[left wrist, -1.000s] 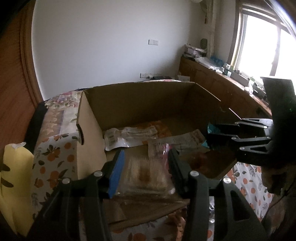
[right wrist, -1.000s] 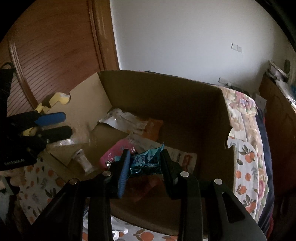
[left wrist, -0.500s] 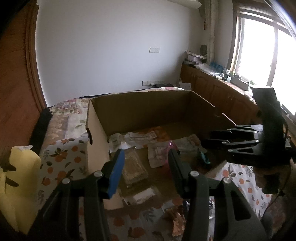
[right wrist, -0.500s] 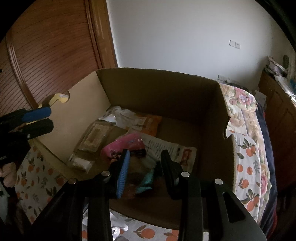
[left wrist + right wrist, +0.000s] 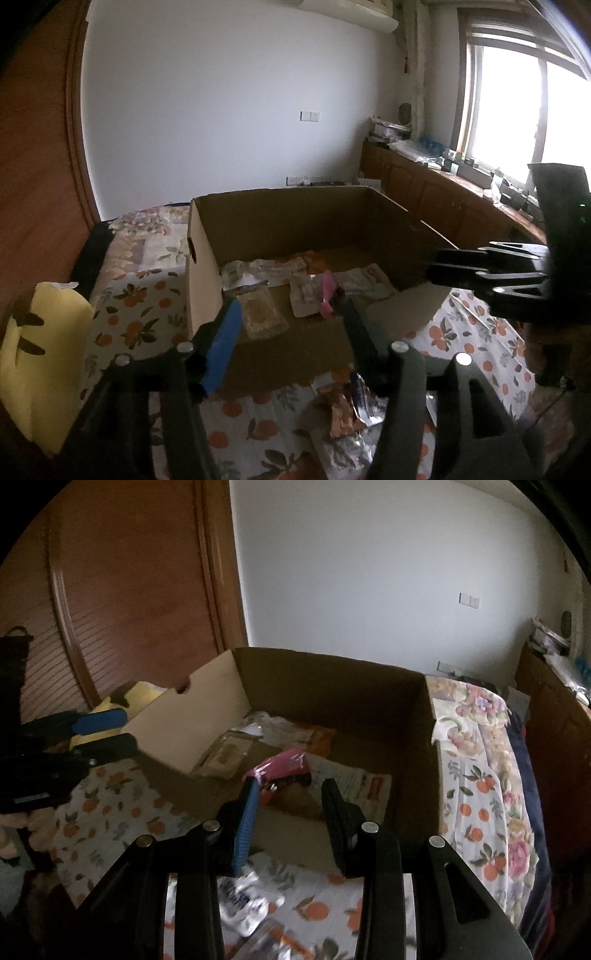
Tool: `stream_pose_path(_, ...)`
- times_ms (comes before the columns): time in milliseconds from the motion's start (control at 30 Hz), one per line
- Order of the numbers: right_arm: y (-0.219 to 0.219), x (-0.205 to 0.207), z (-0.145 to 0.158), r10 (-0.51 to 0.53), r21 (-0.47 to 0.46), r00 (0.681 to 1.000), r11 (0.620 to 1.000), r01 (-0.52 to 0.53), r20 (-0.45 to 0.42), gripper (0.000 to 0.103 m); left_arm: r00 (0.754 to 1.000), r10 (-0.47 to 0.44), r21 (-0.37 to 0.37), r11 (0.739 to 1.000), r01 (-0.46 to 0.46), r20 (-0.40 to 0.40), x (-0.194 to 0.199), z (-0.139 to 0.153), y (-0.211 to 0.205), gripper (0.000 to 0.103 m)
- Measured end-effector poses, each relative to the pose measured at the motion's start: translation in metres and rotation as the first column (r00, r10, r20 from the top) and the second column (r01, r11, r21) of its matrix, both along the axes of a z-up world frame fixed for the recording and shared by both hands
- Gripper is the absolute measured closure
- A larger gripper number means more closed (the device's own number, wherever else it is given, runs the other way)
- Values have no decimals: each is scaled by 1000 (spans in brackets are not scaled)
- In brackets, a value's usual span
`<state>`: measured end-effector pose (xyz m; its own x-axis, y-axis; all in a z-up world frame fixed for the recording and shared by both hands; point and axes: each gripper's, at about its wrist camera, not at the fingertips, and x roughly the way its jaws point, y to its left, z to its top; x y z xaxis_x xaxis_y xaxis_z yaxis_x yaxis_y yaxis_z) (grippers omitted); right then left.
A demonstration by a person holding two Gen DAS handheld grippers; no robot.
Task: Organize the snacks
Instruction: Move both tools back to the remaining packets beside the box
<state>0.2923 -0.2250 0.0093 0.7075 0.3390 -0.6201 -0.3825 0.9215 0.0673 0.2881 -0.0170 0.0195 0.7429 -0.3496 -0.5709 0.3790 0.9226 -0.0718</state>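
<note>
Left wrist: left gripper jaws wide, nothing held, cardboard box centre frame, loose snack packets bottom centre; drop low, pinch flat edge

Right wrist: right gripper jaws wide, nothing held, silver packet bottom centre; next pick, avoid box wall

No text, brand or number can be read in either view. The flat white packets in the cardboard box carry dark print, and one shows a red patch in the right wrist view, but the lettering is too small and blurred to make out. The silvery wrapper on the orange-patterned cloth bears blue characters that are smeared beyond reading. A pale strip label sits on the left gripper's body in the right wrist view; its writing cannot be made out either.
</note>
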Motion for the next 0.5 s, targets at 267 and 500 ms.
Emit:
stream_pose_path(267, -4, -47, -7, 20, 1, 1000, 1000, -20, -14, 44, 1000, -11, 7, 1000, 11, -11, -31, -18, -6, 29)
stream_pose_path(500, 0, -79, -32, 11, -43, 999, 999, -13, -47, 31, 997, -40, 10, 999, 41, -63, -58, -48, -18, 29)
